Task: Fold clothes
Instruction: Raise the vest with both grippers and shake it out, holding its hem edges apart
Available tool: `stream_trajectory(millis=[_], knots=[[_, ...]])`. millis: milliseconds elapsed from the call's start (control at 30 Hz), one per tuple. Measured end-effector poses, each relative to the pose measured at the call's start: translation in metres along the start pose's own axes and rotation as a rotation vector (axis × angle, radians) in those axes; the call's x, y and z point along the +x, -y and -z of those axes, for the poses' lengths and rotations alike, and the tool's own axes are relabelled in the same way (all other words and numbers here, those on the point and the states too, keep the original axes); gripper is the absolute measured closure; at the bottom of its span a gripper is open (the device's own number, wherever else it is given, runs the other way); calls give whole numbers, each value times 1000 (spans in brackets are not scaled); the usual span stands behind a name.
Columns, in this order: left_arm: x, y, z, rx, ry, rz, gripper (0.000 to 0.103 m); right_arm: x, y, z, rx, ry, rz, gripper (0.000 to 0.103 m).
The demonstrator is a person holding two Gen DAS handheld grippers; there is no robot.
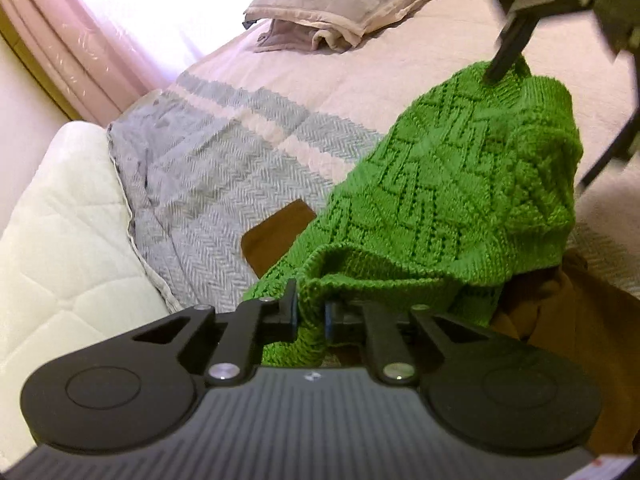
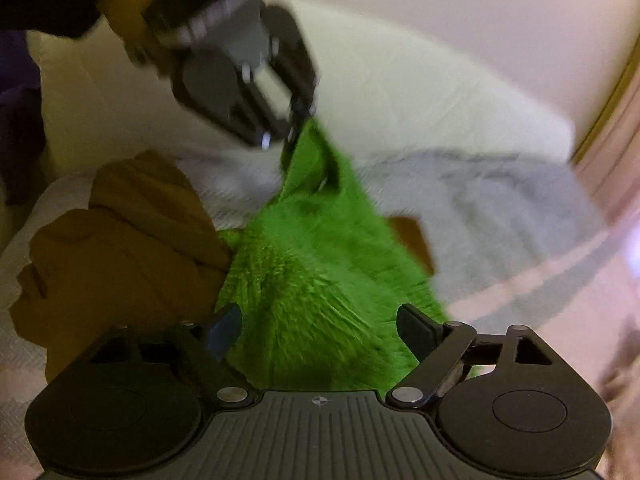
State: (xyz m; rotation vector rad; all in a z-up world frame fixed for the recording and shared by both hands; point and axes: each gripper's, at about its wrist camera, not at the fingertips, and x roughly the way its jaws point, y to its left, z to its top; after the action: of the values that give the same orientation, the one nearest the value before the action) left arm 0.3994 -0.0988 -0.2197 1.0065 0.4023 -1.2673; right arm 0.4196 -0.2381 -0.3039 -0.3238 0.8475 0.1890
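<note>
A green knit sweater [image 1: 448, 176] is lifted off the bed, draped between the two grippers. My left gripper [image 1: 311, 312] is shut on one edge of it, with the knit bunched between the pads. In the right wrist view the left gripper [image 2: 296, 128] hangs at the top, held by a hand, and the sweater [image 2: 320, 272] trails down from it. My right gripper [image 2: 320, 328] is open, its fingers spread wide with the green knit lying between and under them. In the left wrist view, one of the right gripper's fingers [image 1: 506, 54] touches the sweater's far top edge.
A brown garment [image 2: 120, 248] lies crumpled on the bed beside and under the sweater. The bed has a grey herringbone and pink striped blanket [image 1: 224, 160]. Folded beige linen [image 1: 352, 4] is stacked at the far end. A white quilted mattress edge [image 1: 60, 240] and a pink curtain [image 1: 80, 40] are on the left.
</note>
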Motion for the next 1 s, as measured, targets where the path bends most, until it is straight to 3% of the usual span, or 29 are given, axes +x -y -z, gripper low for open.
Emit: stream_trajectory(millis=[33,67,267,367,533,800,1000], knots=[[-1,-1,-2,0,-2,-4,94,5,7,-2,31,-28,-37,80],[-4,-1,-5,-1,-4,-16,94,1,14,-4,67,-42,-50,96],[-38,-16,-49,-39,33,-83,95,-102,76,-8,233,76,155,98],[-68,-22,-95,-40,97,-125,95,-170,109,-13,261,144,259,98],[-127,-6,-189,8,201,-183,95,-286,127,-4,245,264,403,98],[-223,81,-324,47,319,-299,95,-465,126,73,267,440,495,98],[-253,175,-383,11,335,-312,95,-551,113,135,302,453,504,98]])
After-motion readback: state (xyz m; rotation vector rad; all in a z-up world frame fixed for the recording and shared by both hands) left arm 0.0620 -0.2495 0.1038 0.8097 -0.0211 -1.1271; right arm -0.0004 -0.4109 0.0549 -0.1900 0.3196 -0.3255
